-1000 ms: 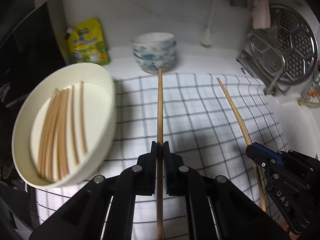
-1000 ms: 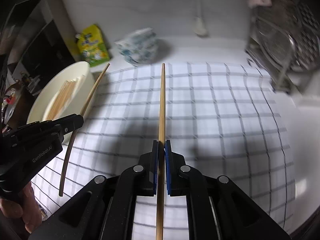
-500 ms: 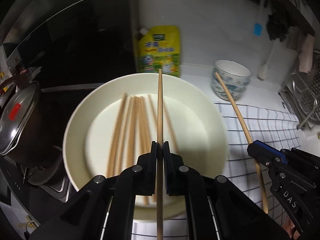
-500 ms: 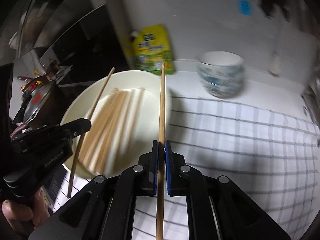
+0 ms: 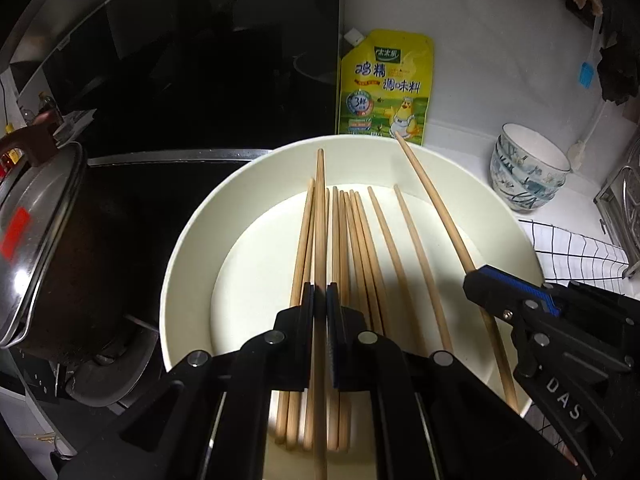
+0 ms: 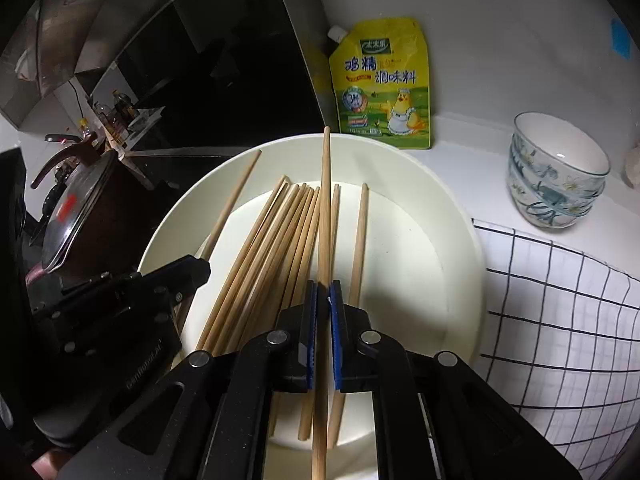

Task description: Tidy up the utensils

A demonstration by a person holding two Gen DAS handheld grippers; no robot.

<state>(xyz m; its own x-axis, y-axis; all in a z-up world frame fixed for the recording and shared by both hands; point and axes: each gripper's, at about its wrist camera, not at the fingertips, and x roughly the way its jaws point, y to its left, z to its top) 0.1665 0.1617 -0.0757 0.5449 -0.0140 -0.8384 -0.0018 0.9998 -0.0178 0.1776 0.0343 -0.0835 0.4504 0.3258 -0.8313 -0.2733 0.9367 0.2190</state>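
Observation:
A wide cream plate (image 5: 188,248) (image 6: 460,220) holds several wooden chopsticks (image 5: 360,248) (image 6: 272,248) lying side by side. My left gripper (image 5: 320,286) hovers over the plate's left half, shut on one chopstick (image 5: 320,200) that points at the far rim. My right gripper (image 6: 324,288) is over the plate too, shut on another chopstick (image 6: 326,200). In the left wrist view the right gripper (image 5: 474,276) comes in from the right with its chopstick (image 5: 432,208) slanting across the plate. In the right wrist view the left gripper (image 6: 200,268) and its chopstick (image 6: 236,196) are at the left.
A yellow seasoning pouch (image 5: 384,88) leans on the wall behind the plate. Stacked patterned bowls (image 5: 528,172) stand to the right. A checked cloth (image 6: 560,320) covers the counter right of the plate. A lidded pot (image 5: 36,240) sits on the dark stove at the left.
Both grippers have swung left from above the checked cloth to above the plate, each keeping its chopstick. The plate now fills the middle of both views.

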